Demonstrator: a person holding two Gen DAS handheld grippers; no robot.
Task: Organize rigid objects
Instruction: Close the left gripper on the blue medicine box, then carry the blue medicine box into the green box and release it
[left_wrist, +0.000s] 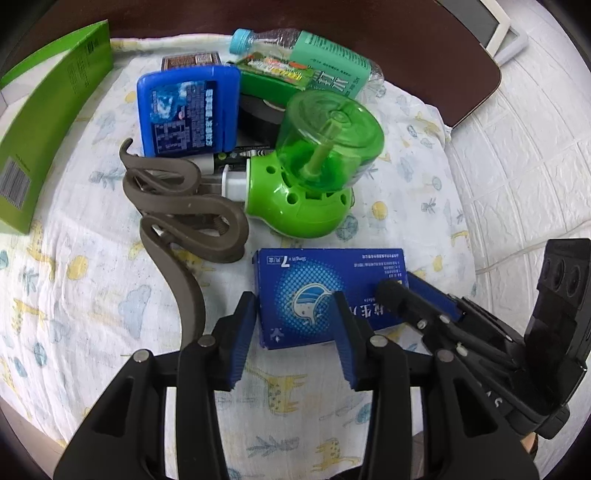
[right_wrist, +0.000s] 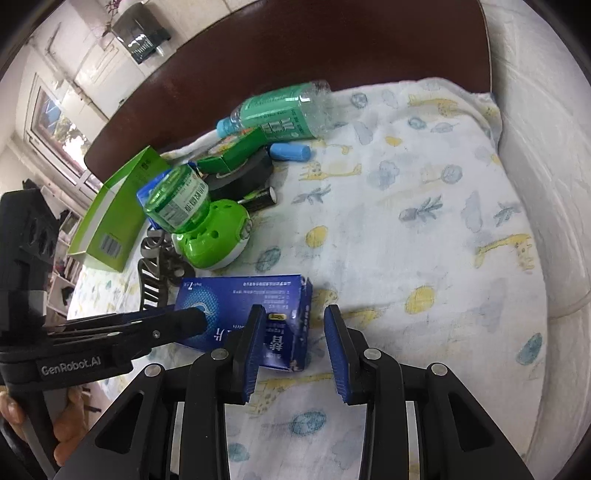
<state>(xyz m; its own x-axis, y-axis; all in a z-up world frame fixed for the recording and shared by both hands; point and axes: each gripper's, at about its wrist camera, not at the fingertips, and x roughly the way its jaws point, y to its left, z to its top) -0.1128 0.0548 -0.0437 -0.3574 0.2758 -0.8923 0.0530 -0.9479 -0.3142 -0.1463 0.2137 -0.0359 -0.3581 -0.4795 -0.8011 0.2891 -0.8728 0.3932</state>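
Observation:
A blue medicine box (left_wrist: 325, 291) lies flat on the patterned cloth, also in the right wrist view (right_wrist: 243, 310). My left gripper (left_wrist: 293, 314) is open, its fingers straddling the box's near left corner. My right gripper (right_wrist: 295, 325) is open around the box's right end; it shows in the left wrist view (left_wrist: 417, 299) with one finger lying on the box. Behind stand a green mosquito repeller (left_wrist: 314, 166), a brown hook clip (left_wrist: 184, 206), a blue mint case (left_wrist: 186, 114), a green-labelled bottle (left_wrist: 314, 62) and an open green carton (left_wrist: 48, 122).
A black tape roll (right_wrist: 240, 177), a battery (right_wrist: 260, 197), a small blue tube (right_wrist: 290, 152) and a small green box (right_wrist: 236, 151) sit in the pile. A dark wooden headboard (right_wrist: 295, 55) borders the cloth at the back. White padding (right_wrist: 535, 184) lies to the right.

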